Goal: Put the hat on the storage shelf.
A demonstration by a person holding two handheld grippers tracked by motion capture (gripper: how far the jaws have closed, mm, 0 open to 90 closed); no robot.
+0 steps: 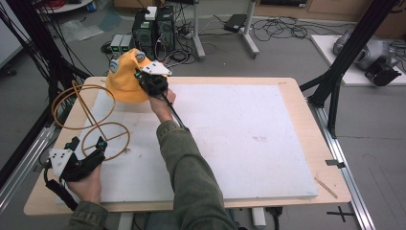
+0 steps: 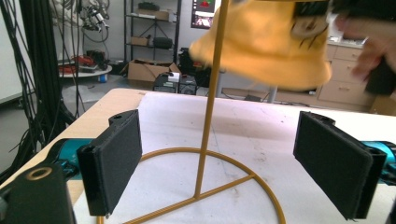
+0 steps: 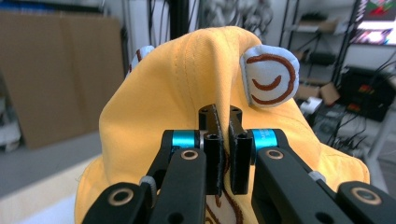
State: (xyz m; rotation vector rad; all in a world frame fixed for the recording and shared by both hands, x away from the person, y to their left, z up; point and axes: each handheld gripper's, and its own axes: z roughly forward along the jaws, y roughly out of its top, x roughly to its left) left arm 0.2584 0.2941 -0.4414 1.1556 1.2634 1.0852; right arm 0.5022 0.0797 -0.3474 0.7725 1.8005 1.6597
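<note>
A workshop floor strewn with cables, computer boxes and black frame posts surrounds a wooden table (image 1: 297,143) topped by a wide white board (image 1: 239,143), which gives a bare, flat place to work. At the board's left edge stands a gold wire stand (image 1: 95,125), a ring base with an upright post and a hoop above, likely meant to carry a hat. The yellow hat (image 1: 125,79), with small white ears stitched in brown, hangs in the air over the board's far left corner, near the top of the stand; it is held by a pinched fold of cloth, probably so its open brim can drop over the hoop. The right gripper (image 3: 223,140) is clenched on that fold, its jaws pressed together with fabric between them. The left gripper (image 1: 86,143) rests near the board's near left corner, its jaws spread wide on either side of the stand's post without touching it, seemingly ready to steady the base.
</note>
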